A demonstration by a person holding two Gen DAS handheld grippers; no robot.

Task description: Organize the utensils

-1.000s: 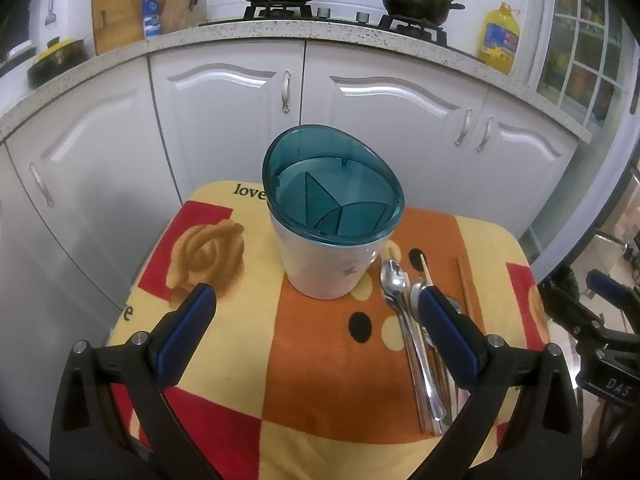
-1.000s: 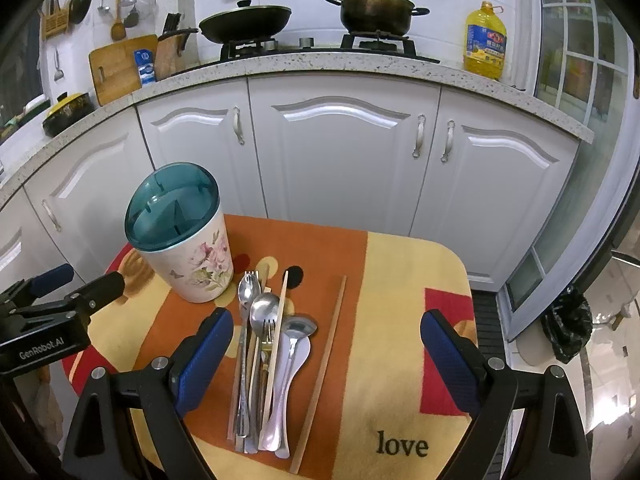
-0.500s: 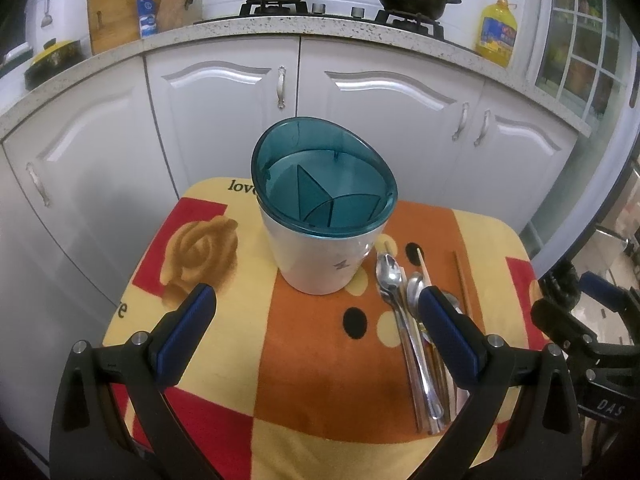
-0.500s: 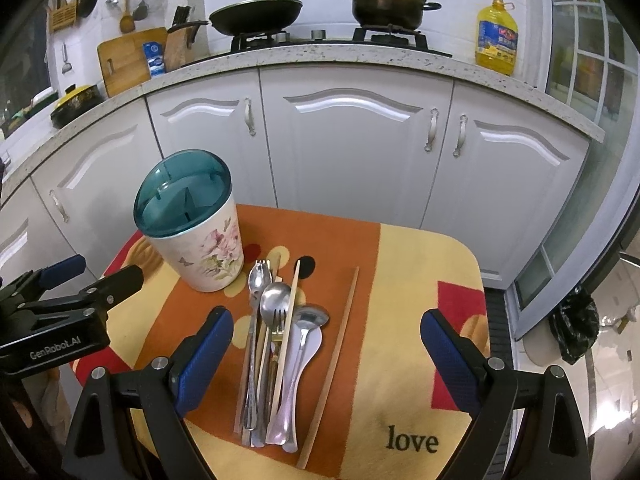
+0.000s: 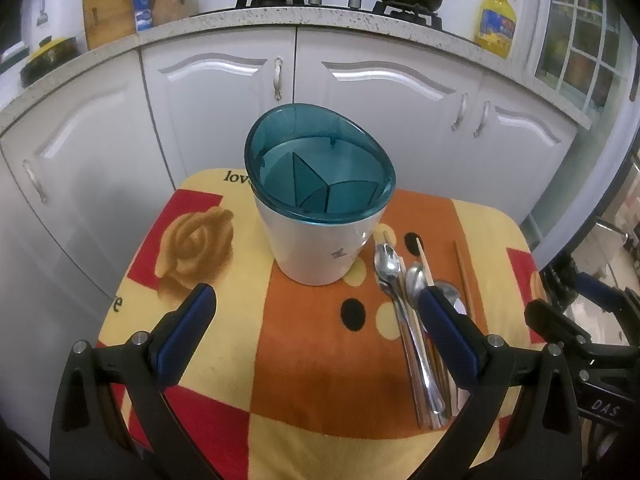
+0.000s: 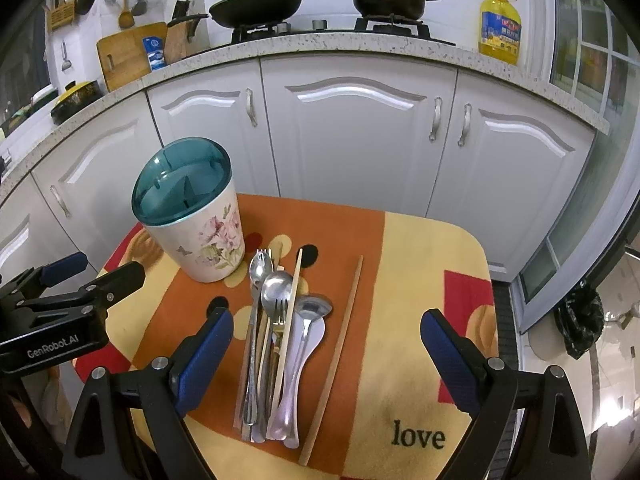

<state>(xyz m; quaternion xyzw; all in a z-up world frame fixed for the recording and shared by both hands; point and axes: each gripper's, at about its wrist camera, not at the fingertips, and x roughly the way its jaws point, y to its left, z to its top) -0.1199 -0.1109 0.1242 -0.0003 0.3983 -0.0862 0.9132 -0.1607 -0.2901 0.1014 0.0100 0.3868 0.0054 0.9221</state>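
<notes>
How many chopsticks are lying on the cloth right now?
2 clearly visible: one dark chopstick lies apart on the cloth, right of the utensil pile; one pale chopstick lies across that pile. More may be hidden under the metal pieces.

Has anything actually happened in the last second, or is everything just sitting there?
Only the cameras shifted: the right gripper eased forward and right, so the holder and the utensil pile slid rightward in its view. The left gripper barely drifted. Nothing was grasped or released; both grippers stay open, and the lone chopstick lies where it was.
</notes>
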